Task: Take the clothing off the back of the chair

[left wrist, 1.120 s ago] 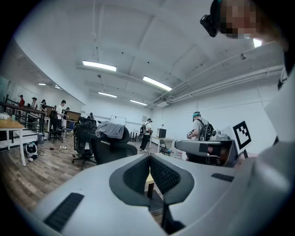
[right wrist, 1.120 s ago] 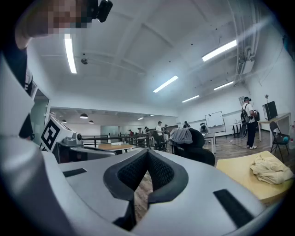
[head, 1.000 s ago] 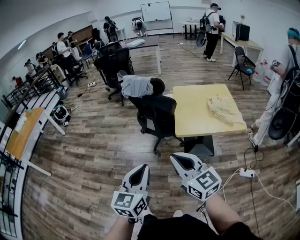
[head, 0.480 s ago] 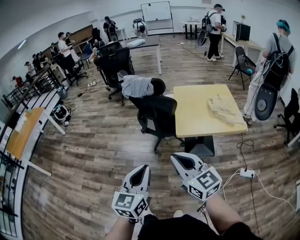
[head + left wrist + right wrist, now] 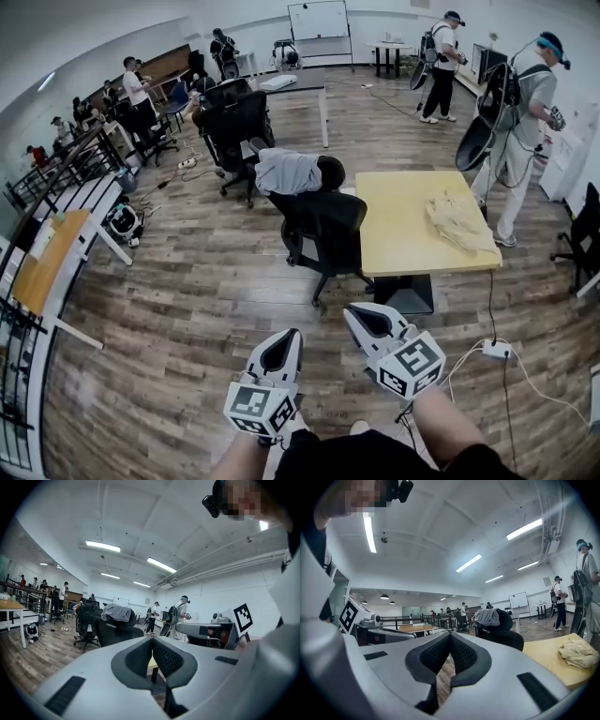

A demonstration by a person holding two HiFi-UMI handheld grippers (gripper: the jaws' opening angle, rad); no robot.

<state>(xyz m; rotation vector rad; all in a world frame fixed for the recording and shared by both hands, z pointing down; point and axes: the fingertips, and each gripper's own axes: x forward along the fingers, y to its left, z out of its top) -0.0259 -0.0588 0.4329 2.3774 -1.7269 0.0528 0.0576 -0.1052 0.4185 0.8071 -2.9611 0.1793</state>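
Far to the left of the yellow table, a group of people sat and stood among dark office chairs by the wall. Closer in, just off the table's far left corner, stood the black chair with the grey clothing draped over its back. The garment hung there untouched, well apart from both grippers. A second black chair was pushed up to the table's left edge, on the near side of the clothed chair.

On the near side of the table, over the wood floor, the left gripper pointed toward the chairs. In the left gripper view its fingers were pressed together with nothing between them, and the clothing showed far beyond their tips. The right gripper was just beside it, nearer the table's front left corner. Its fingers were likewise closed and empty, with the clothing in the distance above them.

A crumpled cream cloth lay on the right half of the table. Beyond the table's right edge stood a person with a backpack. A white power strip lay on the floor off the table's near right corner.
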